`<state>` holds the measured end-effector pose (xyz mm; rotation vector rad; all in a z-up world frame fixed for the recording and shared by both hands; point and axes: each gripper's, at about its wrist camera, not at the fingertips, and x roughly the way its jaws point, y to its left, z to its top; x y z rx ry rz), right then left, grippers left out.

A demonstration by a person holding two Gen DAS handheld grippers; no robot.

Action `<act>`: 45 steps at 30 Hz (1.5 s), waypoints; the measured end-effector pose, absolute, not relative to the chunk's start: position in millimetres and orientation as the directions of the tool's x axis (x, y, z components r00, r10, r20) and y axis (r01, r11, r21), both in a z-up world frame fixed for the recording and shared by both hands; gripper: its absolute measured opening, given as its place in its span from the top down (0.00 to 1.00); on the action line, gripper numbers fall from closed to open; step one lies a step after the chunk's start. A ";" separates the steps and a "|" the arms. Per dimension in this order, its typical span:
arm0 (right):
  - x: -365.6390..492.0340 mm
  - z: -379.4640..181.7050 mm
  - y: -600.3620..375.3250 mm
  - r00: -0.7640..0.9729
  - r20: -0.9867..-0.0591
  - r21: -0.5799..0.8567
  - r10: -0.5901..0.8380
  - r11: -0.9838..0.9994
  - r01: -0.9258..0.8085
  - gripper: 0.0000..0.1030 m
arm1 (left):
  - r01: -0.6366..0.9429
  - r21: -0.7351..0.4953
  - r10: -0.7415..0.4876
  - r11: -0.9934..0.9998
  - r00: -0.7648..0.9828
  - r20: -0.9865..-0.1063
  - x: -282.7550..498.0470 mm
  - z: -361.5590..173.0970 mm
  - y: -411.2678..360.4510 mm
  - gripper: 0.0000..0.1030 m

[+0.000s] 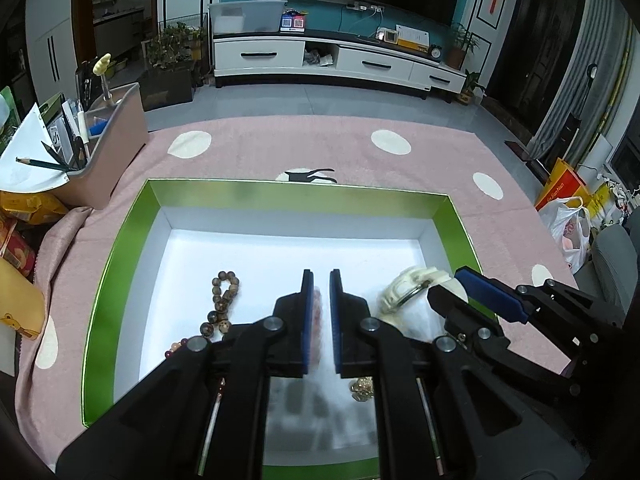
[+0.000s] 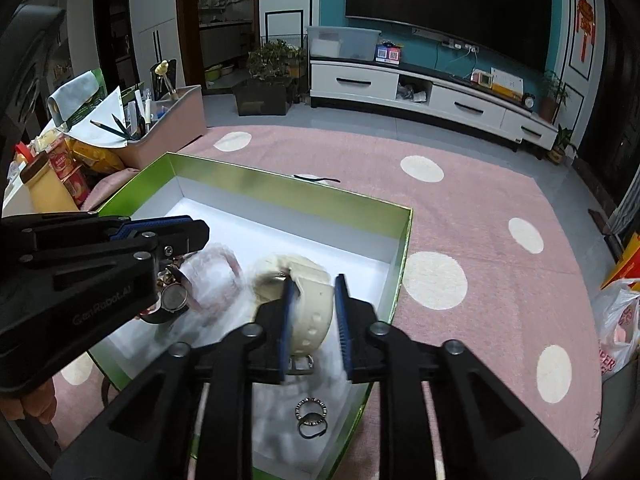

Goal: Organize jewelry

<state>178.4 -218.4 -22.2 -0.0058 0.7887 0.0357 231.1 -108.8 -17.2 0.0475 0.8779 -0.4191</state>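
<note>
A green box with a white floor [image 1: 256, 252] [image 2: 280, 224] lies on a pink dotted cloth. My left gripper [image 1: 321, 312] is shut on a pale pink bead bracelet [image 1: 317, 320] [image 2: 224, 276], which looks blurred. My right gripper [image 2: 316, 320] [image 1: 452, 292] is closed around the strap of a cream watch [image 2: 308, 312] [image 1: 404, 288]. A brown bead bracelet [image 1: 222, 304], a gold piece [image 1: 362, 388], a dark-faced watch [image 2: 174, 298] and two rings [image 2: 312, 416] lie on the box floor.
A pink organiser with pencils [image 1: 108, 148] [image 2: 168, 120] and snack packets [image 1: 24, 216] [image 2: 64, 176] stand left of the box. Pink cloth [image 2: 480, 264] spreads to the right. A plastic bag [image 2: 616, 328] sits at the far right.
</note>
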 end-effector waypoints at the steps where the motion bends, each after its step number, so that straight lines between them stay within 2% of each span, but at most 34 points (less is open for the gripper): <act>1: 177.7 -20.9 -219.7 0.709 -0.705 0.006 0.025 1.000 -0.029 0.77 | 0.375 -0.133 -0.339 0.917 0.562 -0.754 231.3 -16.6 -108.3 0.90; 2: 176.7 -19.3 -221.5 0.712 -0.701 0.011 0.025 1.000 -0.024 0.73 | 0.375 -0.135 -0.341 0.917 0.562 -0.754 230.8 -16.3 -107.7 0.88; 7: 163.7 -8.0 -233.9 0.739 -0.673 0.051 0.037 0.999 -0.003 0.70 | 0.367 -0.139 -0.341 0.920 0.574 -0.744 226.0 -10.4 -101.3 0.78; 10: 150.9 -1.5 -244.2 0.753 -0.656 0.083 0.046 0.997 0.011 0.63 | 0.363 -0.145 -0.346 0.920 0.582 -0.736 221.4 -4.5 -96.2 0.74; 14: 130.7 5.2 -257.3 0.768 -0.638 0.126 0.058 0.992 0.030 0.58 | 0.369 -0.142 -0.351 0.919 0.596 -0.722 211.8 6.1 -91.9 0.65; 15: 126.5 6.3 -259.3 0.770 -0.635 0.135 0.060 0.990 0.033 0.57 | 0.369 -0.141 -0.352 0.918 0.600 -0.718 208.8 9.1 -90.9 0.59; 22: 92.6 13.5 -263.7 0.786 -0.613 0.177 0.082 0.984 0.035 0.51 | 0.375 -0.119 -0.346 0.919 0.629 -0.696 184.0 24.3 -84.8 0.47; 24: 84.5 15.3 -262.7 0.790 -0.607 0.182 0.088 0.983 0.030 0.49 | 0.379 -0.107 -0.344 0.919 0.640 -0.687 173.1 28.4 -82.4 0.37; 26: 74.9 17.3 -261.7 0.794 -0.601 0.186 0.092 0.982 0.027 0.45 | 0.382 -0.101 -0.345 0.919 0.649 -0.678 162.7 31.5 -79.8 0.33; 30: 56.3 20.1 -258.3 0.799 -0.592 0.194 0.103 0.981 0.017 0.43 | 0.375 -0.081 -0.329 0.923 0.663 -0.673 144.0 34.6 -74.7 0.24; 32: 46.6 20.3 -256.7 0.801 -0.589 0.201 0.110 0.979 0.014 0.37 | 0.367 -0.074 -0.318 0.927 0.667 -0.674 134.7 35.0 -70.6 0.18; 36: 30.4 18.4 -254.3 0.799 -0.589 0.217 0.123 0.976 0.009 0.36 | 0.354 -0.067 -0.304 0.933 0.673 -0.675 117.5 34.6 -61.9 0.13; 45: 8.2 18.2 -243.8 0.796 -0.587 0.227 0.146 0.974 -0.011 0.32 | 0.329 -0.051 -0.273 0.943 0.675 -0.686 86.7 30.4 -48.7 0.11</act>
